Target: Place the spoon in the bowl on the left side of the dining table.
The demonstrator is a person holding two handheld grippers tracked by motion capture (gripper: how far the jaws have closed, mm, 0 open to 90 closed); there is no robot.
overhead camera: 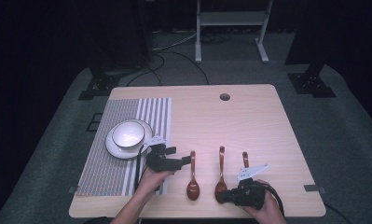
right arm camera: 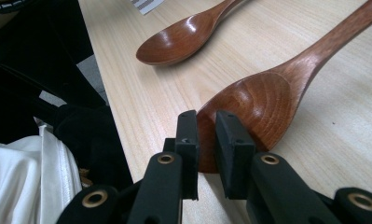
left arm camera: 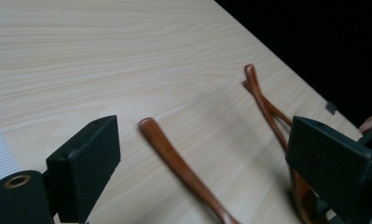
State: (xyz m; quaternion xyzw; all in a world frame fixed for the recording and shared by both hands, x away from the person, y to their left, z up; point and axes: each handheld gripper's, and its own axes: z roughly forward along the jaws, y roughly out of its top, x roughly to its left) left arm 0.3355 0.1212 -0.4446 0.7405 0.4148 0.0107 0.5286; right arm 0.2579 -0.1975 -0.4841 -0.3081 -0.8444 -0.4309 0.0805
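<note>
Three wooden spoons lie on the table (overhead camera: 249, 112), and their layout suggests a place setting in progress: at the far left the striped placemat (overhead camera: 127, 140) carries a saucer (overhead camera: 111, 147) with a white bowl (overhead camera: 128, 133) on it, while the spoons rest side by side on bare wood to its right, handles pointing away from the person, within easy reach of both hands. The left spoon (overhead camera: 193, 179) lies just right of the mat; the left gripper (overhead camera: 186, 160) sits low beside its handle with its jaws spread wide, holding nothing, the handle (left arm camera: 183, 170) lying on the table between and beyond them, so it looks ready for a pick. The middle spoon (overhead camera: 220, 179) is the one in hand: the right gripper (overhead camera: 224, 196), at the near table edge, has its jaws drawn nearly together, pinching the rim of the bowl end (right arm camera: 263, 105), which rests on the table. The right spoon (overhead camera: 244, 158) lies partly hidden behind that gripper's grey plate.
</note>
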